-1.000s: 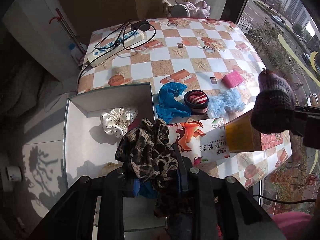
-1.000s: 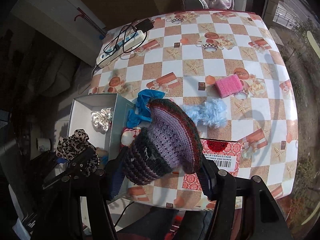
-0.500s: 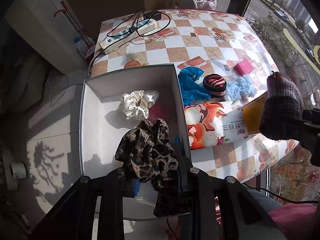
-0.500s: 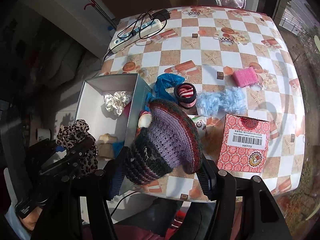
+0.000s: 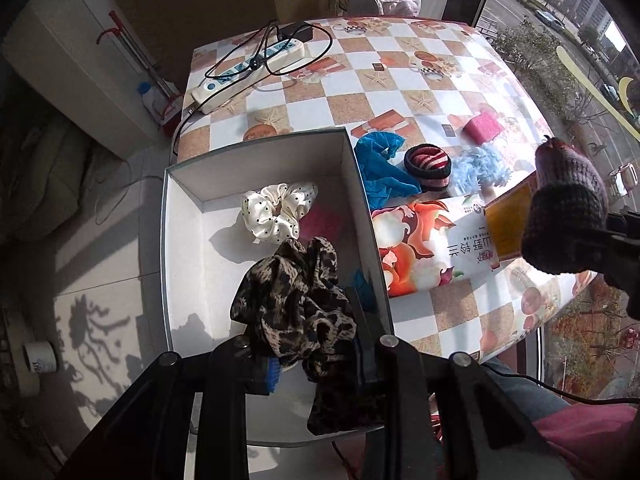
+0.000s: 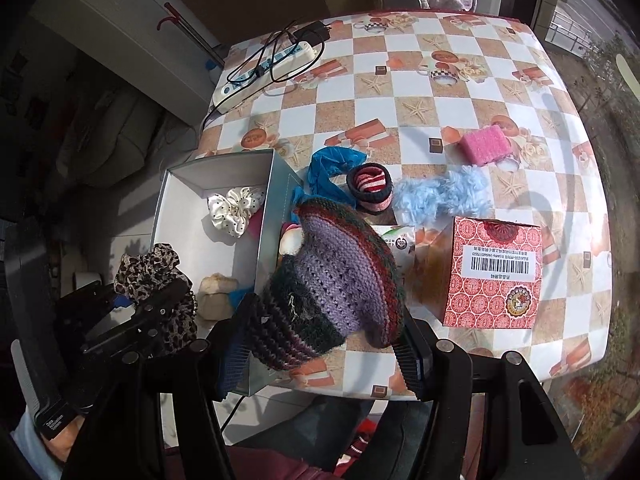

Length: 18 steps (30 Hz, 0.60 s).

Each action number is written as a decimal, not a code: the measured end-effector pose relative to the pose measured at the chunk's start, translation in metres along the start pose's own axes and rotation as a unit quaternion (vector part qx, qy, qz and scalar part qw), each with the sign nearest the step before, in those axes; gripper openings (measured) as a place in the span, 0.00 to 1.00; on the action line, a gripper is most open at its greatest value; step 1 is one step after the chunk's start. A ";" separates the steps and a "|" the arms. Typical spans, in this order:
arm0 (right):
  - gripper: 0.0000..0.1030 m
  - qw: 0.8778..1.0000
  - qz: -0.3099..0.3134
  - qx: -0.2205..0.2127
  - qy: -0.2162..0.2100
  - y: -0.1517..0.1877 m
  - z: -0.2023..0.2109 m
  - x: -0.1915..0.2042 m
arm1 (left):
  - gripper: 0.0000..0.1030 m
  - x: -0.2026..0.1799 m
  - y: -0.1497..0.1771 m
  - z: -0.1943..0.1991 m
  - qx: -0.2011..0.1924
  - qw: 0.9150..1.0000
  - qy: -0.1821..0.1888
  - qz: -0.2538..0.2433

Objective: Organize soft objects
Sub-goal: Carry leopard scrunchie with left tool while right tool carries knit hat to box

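Leopard scrunchie (image 5: 296, 312) hangs bunched over the white box (image 5: 184, 240); striped knit hat (image 6: 336, 280) apparently held above the table edge.

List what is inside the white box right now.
Inside the white box lie a polka-dot cream scrunchie, something pink half hidden behind it, a beige lump and a blue scrap. The held leopard scrunchie covers the floor beneath it.

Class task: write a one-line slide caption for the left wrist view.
Left tool holds a leopard-print scrunchie over the white box, where a polka-dot scrunchie already lies.
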State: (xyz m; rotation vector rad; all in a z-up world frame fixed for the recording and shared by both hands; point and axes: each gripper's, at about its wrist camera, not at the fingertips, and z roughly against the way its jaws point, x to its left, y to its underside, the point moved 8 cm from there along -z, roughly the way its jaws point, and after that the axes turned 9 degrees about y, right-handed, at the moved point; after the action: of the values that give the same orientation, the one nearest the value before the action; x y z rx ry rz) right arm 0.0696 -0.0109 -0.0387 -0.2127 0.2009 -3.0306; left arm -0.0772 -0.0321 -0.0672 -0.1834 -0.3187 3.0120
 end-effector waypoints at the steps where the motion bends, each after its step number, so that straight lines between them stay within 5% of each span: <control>1: 0.62 1.000 -0.001 0.000 0.000 0.000 0.000 0.000 | 0.28 0.000 -0.001 0.000 0.000 1.000 0.000 -0.001; 18: 0.62 1.000 -0.008 0.006 -0.004 0.002 -0.005 0.000 | 0.28 0.000 0.000 -0.006 0.013 1.000 -0.004 -0.009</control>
State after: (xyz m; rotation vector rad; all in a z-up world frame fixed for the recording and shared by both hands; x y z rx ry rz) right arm 0.0691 -0.0118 -0.0440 -0.2270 0.1798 -3.0450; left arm -0.0761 -0.0306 -0.0733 -0.1658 -0.2808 2.9975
